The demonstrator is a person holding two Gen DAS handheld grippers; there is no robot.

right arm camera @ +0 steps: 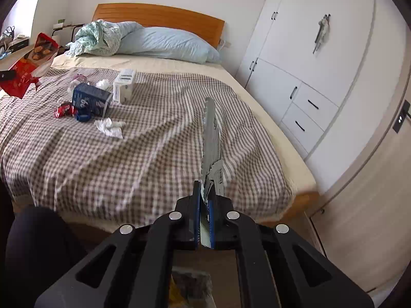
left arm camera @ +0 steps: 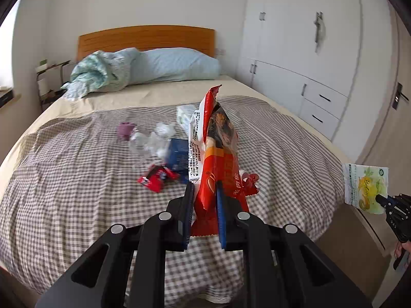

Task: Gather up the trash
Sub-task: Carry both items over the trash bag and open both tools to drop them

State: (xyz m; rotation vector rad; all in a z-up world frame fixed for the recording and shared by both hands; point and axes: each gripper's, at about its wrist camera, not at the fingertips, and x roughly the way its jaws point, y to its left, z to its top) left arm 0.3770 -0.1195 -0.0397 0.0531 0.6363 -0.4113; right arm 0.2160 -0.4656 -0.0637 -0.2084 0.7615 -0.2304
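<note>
left wrist view: the left gripper (left arm camera: pixel 205 187) is clenched on a red snack bag (left arm camera: pixel 218 154), which stands up between its fingers above the checked bed (left arm camera: pixel 77 179). remaining trash (left arm camera: pixel 164 151) lies beyond on the bed.

right wrist view: the right gripper (right arm camera: pixel 204 187) is clenched on a flat packet (right arm camera: pixel 212 138), seen edge-on, extending forward over the bed.

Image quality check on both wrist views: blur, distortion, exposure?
Left wrist: strong fisheye bowing of the wardrobe, dark vignette corners, red snack bag sharp, clear plastic smeared. Right wrist: same bowing, bright window wash top-left, checked blanket soft near the foot.
</note>
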